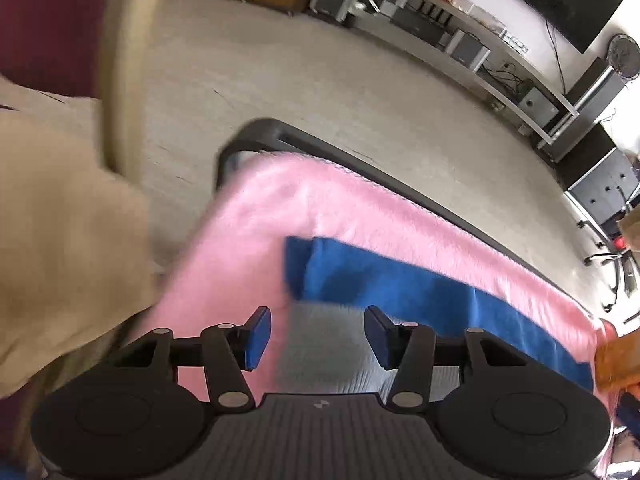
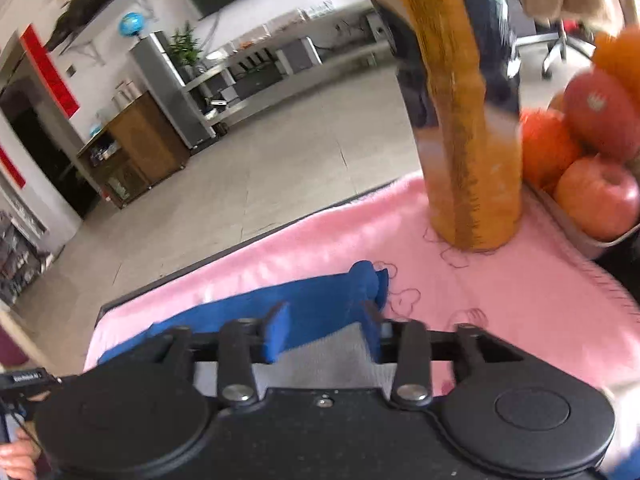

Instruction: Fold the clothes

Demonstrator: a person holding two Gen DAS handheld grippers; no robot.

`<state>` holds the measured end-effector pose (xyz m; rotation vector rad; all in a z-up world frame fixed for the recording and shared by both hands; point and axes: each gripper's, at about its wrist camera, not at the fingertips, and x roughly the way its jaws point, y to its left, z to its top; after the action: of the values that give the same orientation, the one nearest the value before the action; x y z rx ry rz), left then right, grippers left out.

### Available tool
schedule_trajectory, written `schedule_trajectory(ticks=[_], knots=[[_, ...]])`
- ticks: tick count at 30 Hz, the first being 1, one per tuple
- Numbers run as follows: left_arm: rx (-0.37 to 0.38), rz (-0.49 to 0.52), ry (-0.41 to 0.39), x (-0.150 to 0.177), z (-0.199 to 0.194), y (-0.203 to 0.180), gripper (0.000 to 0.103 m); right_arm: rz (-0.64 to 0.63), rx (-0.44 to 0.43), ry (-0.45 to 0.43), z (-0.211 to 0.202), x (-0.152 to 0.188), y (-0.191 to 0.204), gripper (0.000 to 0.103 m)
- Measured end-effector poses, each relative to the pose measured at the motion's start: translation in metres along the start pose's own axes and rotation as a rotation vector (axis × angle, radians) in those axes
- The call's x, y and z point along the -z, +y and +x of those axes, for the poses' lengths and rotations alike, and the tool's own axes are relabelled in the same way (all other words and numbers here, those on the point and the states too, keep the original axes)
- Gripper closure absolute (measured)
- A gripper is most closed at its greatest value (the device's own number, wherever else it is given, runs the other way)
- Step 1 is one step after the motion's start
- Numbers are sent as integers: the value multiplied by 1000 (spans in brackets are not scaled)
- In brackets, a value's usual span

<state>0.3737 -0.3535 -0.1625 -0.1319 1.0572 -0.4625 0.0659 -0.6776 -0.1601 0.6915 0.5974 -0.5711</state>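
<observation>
Holding apples, tray; left tongs, right tongs spread over garment

A pink blanket is covering the table, an orange bottle is standing on it, and a tray of apples and oranges is sitting just beside the bottle. A globe is perching on a grey cabinet across the floor.

Pink blanket over, seemingly, table
</observation>
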Motion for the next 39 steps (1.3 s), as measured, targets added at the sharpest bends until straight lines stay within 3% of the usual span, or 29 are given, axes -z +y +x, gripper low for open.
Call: schedule_trajectory(ticks=[5, 10, 12, 14, 16, 17, 18, 20, 22, 24, 28, 30, 33, 34, 35, 38, 39], knots=[[-37, 70, 27, -6, 30, -7, 61, 11, 48, -5, 31, 1, -12, 56], [-92, 176, 12, -2, 33, -19, 51, 44, 66, 2, 51, 1, -26, 58], [-109, 207, 12, -1, 36, -25, 52, 52, 59, 23, 61, 0, -29, 61], [-127, 242, 6, 2, 38, -32, 53, 46, 61, 31, 68, 2, -29, 71], [-151, 303, -24, 6, 39, -41, 75, 34, 63, 21, 73, 4, -26, 82], [-165, 331, -44, 8, 38, -45, 97, 14, 73, 17, 74, 5, -23, 91], [-186, 350, -69, 11, 35, -49, 101, -7, 84, 13, 75, 6, -20, 96], [-221, 428, -185, 18, 22, -59, 101, -59, 109, -42, 66, 7, -9, 97], [-248, 544, -343, 30, 5, -70, 100, -148, 119, -184, 44, 13, 5, 97], [-290, 631, -431, 40, 1, -78, 100, -237, 128, -326, 23, 20, 19, 97], [-401, 703, -423, 55, 32, -82, 99, -265, 190, -244, 43, 21, 20, 97], [-466, 717, -381, 62, 53, -80, 95, -279, 221, -203, 53, 22, 20, 97], [-564, 763, -378, 74, 66, -84, 93, -300, 268, -141, 67, 24, 20, 94], [-575, 758, -367, 73, 63, -85, 87, -306, 283, -121, 72, 24, 20, 88], [-569, 740, -347, 69, 57, -84, 82, -313, 299, -100, 77, 25, 20, 78], [-506, 634, -318, 59, 16, -71, 63, -264, 252, -130, 38, 21, 24, 49], [-473, 603, -322, 58, -1, -64, 59, -244, 230, -142, 24, 19, 25, 47]])
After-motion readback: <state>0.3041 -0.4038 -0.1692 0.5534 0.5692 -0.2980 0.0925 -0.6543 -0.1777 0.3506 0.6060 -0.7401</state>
